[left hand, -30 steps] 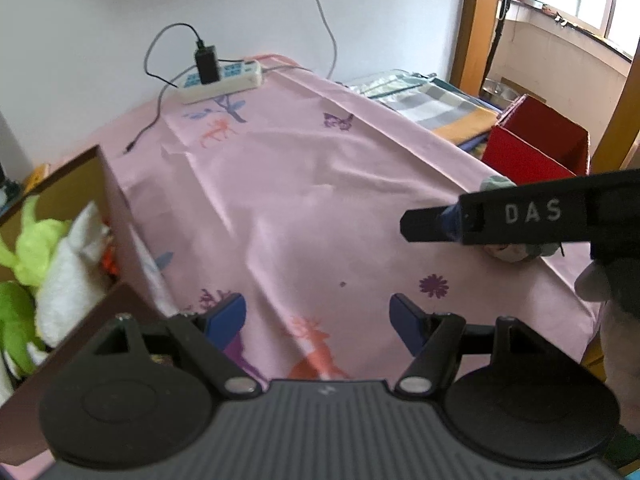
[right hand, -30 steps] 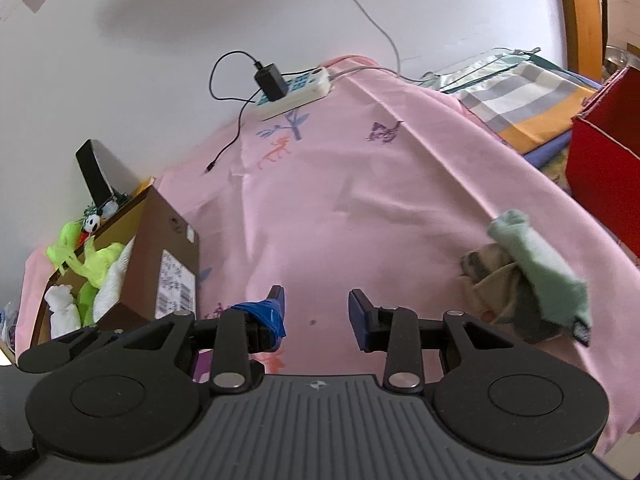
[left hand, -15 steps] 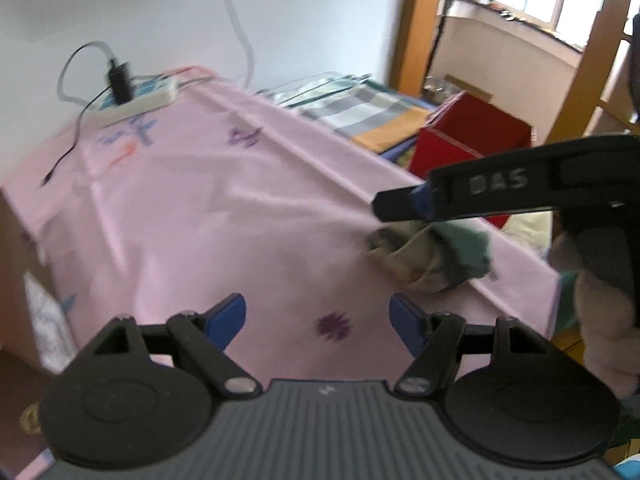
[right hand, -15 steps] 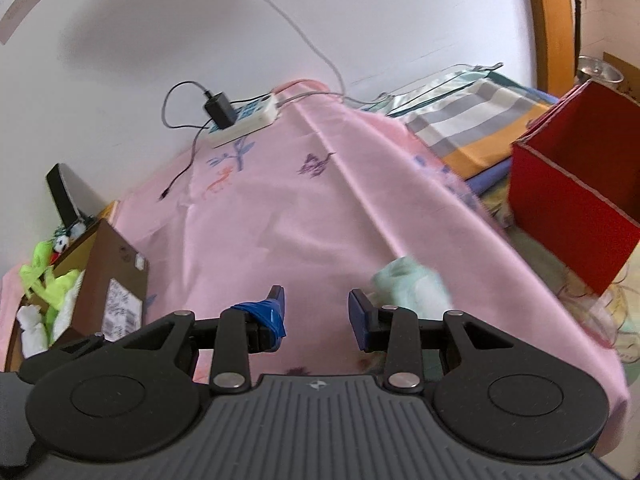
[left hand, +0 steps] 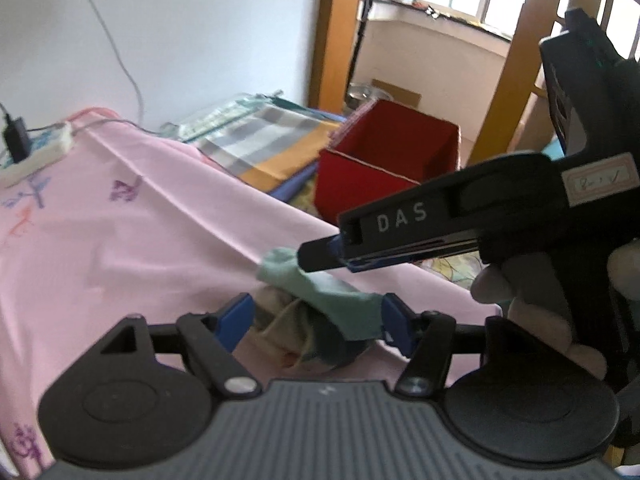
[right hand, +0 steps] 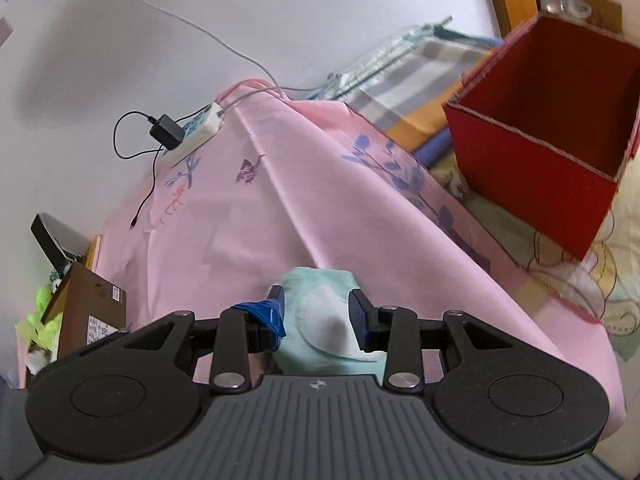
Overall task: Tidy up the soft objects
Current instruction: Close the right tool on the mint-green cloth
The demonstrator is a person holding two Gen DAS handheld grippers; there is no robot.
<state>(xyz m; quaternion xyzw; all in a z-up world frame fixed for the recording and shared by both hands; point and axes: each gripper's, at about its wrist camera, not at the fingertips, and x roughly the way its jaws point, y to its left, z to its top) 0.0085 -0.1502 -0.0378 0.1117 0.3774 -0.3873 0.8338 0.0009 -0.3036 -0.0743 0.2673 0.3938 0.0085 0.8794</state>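
Step in hand: pickup of the sock bundle [left hand: 316, 320] on the pink-clothed surface [left hand: 132, 248]. Left gripper [left hand: 316, 320] jaws are closing around the bundle, contact uncertain. Right gripper [right hand: 316, 312] jaws stand narrow astride its mint sock [right hand: 320, 320], not visibly pressing. Next, probably: firm grip, lift toward the red box [right hand: 548, 152] beyond.

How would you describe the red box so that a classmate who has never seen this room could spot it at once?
Start at the bed under the pink sheet. Past its edge, beyond the small heap of socks that both grippers reach for, the red box stands lower down on pale flowered bedding. It is open-topped, looks empty, and is the only bright red thing there.
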